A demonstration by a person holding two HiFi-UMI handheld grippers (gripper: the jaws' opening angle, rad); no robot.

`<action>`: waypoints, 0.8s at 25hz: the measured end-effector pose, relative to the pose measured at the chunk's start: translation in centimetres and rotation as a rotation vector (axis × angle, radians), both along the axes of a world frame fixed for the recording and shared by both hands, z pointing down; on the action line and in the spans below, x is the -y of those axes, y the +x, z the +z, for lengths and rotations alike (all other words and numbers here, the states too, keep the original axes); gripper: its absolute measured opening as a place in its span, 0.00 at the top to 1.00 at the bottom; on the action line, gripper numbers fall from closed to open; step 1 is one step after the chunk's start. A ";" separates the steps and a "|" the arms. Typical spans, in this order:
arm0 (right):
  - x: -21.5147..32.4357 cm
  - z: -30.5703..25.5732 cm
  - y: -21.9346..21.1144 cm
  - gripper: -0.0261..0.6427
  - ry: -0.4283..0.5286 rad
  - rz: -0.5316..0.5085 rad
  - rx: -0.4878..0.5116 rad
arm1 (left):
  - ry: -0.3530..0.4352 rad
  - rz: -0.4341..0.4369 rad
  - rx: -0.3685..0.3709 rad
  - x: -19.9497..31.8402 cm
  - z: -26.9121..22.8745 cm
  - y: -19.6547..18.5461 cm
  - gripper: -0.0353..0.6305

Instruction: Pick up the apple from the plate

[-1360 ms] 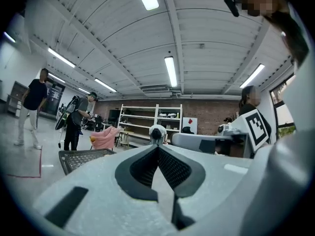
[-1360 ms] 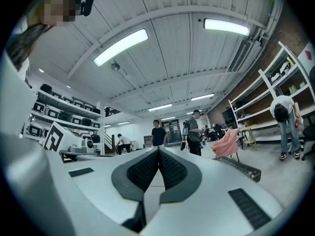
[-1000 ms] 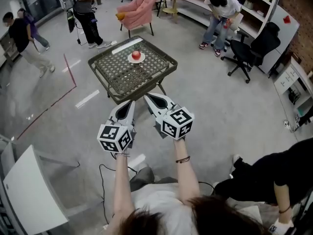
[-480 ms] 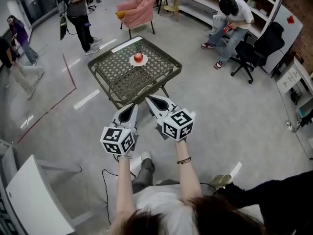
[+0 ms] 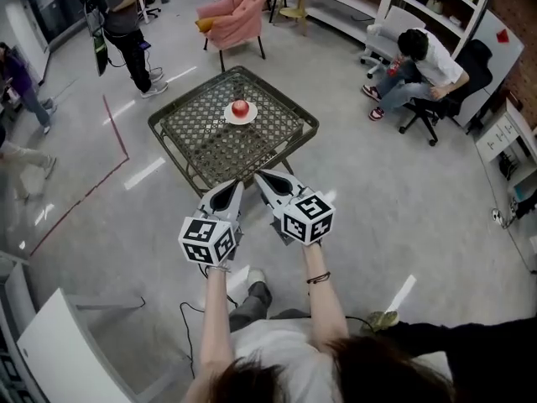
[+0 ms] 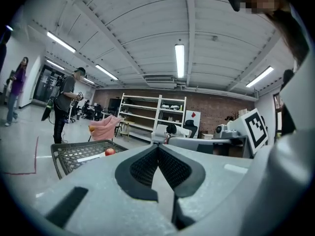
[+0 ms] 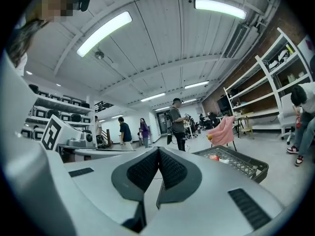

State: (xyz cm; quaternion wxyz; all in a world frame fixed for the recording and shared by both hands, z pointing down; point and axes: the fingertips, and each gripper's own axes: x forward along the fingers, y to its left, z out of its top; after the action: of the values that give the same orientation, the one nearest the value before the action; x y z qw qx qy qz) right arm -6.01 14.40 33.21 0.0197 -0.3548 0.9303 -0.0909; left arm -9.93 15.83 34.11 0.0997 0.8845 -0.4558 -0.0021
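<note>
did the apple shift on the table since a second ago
No. The apple still sits on the white plate, at the same spot on the far half of the mesh table.

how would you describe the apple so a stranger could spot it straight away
Find the olive-green mesh-top table that stands on this side of the pink armchair. Toward its far side sits a small round white plate. On that plate is the red apple, the only round red thing on the table.
</note>
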 end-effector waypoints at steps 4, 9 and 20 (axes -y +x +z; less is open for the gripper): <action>2.7 0.5 -0.5 0.95 -0.014 0.017 -0.004 | -0.016 0.010 -0.003 2.9 0.7 -0.8 0.93; 5.7 0.9 -0.7 0.95 -0.024 0.038 -0.008 | -0.026 0.033 0.001 6.3 1.0 -1.0 0.93; 10.4 1.3 -1.5 0.95 -0.028 0.064 -0.011 | -0.032 0.060 0.001 11.4 1.3 -1.9 0.93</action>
State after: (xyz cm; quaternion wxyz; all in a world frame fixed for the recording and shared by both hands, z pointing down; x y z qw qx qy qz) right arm -7.52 3.96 34.52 0.0124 -0.3853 0.9172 -0.1011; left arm -11.86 4.41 35.38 0.1137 0.8961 -0.4290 0.0085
